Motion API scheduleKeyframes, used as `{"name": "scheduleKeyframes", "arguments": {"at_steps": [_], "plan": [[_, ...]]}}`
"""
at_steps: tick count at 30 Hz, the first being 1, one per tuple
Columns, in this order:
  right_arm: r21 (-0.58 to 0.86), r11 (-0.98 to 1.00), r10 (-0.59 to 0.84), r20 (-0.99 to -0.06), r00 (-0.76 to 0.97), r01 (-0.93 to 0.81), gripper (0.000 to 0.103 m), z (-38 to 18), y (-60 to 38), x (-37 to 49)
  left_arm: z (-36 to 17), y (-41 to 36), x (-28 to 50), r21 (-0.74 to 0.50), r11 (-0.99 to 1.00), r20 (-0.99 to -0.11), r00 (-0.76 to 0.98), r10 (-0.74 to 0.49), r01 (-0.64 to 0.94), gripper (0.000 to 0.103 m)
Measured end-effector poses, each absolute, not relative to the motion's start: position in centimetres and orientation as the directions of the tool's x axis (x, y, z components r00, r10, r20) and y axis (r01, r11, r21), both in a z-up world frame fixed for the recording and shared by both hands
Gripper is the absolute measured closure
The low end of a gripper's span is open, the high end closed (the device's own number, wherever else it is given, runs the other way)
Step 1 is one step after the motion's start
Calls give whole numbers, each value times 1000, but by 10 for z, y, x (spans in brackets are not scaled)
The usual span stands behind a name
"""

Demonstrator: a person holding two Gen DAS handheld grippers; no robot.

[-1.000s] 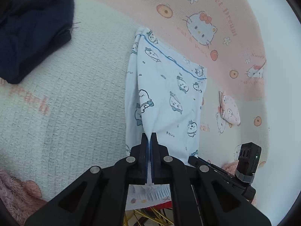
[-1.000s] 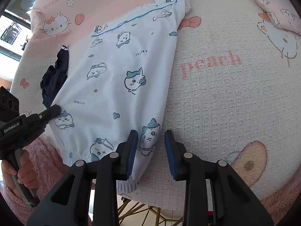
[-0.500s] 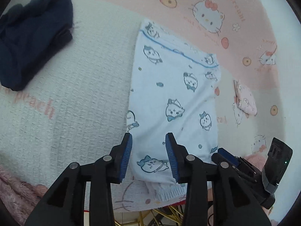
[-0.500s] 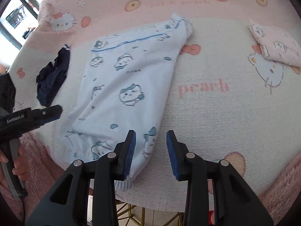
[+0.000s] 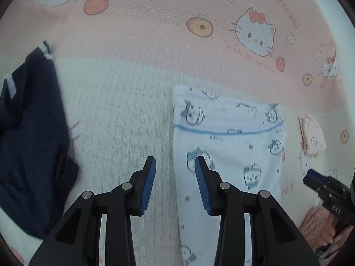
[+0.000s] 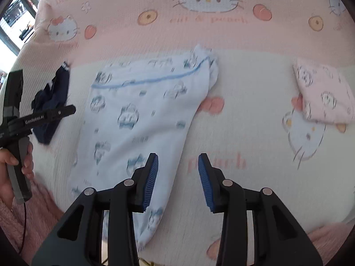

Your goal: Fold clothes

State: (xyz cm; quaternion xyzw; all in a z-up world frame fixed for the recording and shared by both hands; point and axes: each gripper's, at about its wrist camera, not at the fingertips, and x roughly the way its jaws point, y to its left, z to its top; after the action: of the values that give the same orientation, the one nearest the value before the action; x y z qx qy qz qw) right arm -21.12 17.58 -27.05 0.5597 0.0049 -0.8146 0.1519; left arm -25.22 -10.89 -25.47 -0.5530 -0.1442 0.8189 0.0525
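Note:
Light blue pyjama trousers with a cartoon print (image 5: 230, 146) lie flat on the Hello Kitty blanket (image 5: 155, 44), waistband at the far end. They also show in the right wrist view (image 6: 137, 119). My left gripper (image 5: 175, 173) is open and empty, above the trousers' left edge. My right gripper (image 6: 178, 173) is open and empty, above the trousers' right edge. The left gripper also shows in the right wrist view (image 6: 44, 115), and the right one in the left wrist view (image 5: 321, 186).
A dark navy garment (image 5: 31, 146) lies crumpled to the left of the trousers; it also shows in the right wrist view (image 6: 51, 104). A small folded pink piece (image 6: 324, 93) lies to the right. The blanket's near edge drops off just below the grippers.
My left gripper let go of the trouser cuff and opened. The trousers dropped flat on the blanket. Both grippers moved forward along the trousers toward the waistband.

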Motion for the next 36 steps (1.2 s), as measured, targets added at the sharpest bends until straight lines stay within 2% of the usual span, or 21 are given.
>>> {"name": "scheduleKeyframes", "arguments": {"at_steps": [6,12,13,14,15,17,20,25,27,28,29,34,36], "plan": [[89,-977,-161,-901,-403,192,63,-276,174,-317,-271,-101,-298,-234,-972,-913,-350,210,28,64],[117,-944,-203,-942,-266,309,63,-318,152,-379,-280,-89,-302,-197,-980,-916,-355,185,-3,65],[96,-937,-190,-948,-257,336,64,-323,147,-381,-281,-88,-302,-195,-981,-915,-358,186,-10,69],[78,-930,-178,-950,-255,359,73,-327,144,-382,-279,-85,-302,-197,-980,-912,-362,191,-22,90],[71,-925,-178,-949,-260,373,76,-328,142,-380,-276,-84,-303,-198,-980,-908,-371,194,-28,94],[64,-922,-182,-942,-282,382,90,-325,142,-376,-269,-80,-304,-202,-979,-898,-391,201,-40,96],[88,-927,-212,-925,-315,364,93,-312,149,-373,-257,-77,-309,-215,-975,-880,-420,221,-62,97],[246,-934,-323,-891,-317,260,92,-301,179,-384,-248,-74,-319,-197,-977,-867,-450,213,-83,97],[275,-935,-337,-886,-319,223,83,-299,190,-388,-244,-74,-321,-197,-977,-863,-458,214,-85,97],[282,-936,-338,-884,-322,210,73,-298,195,-389,-245,-72,-321,-189,-978,-863,-460,210,-91,97],[290,-935,-345,-879,-328,206,69,-295,199,-390,-245,-71,-322,-182,-979,-863,-461,205,-96,97],[260,-908,-371,-863,-343,329,69,-278,188,-380,-270,-70,-337,-210,-975,-879,-423,221,-73,97],[162,-907,-301,-896,-327,390,71,-288,171,-377,-279,-69,-342,-221,-973,-884,-408,227,-63,97]]}}
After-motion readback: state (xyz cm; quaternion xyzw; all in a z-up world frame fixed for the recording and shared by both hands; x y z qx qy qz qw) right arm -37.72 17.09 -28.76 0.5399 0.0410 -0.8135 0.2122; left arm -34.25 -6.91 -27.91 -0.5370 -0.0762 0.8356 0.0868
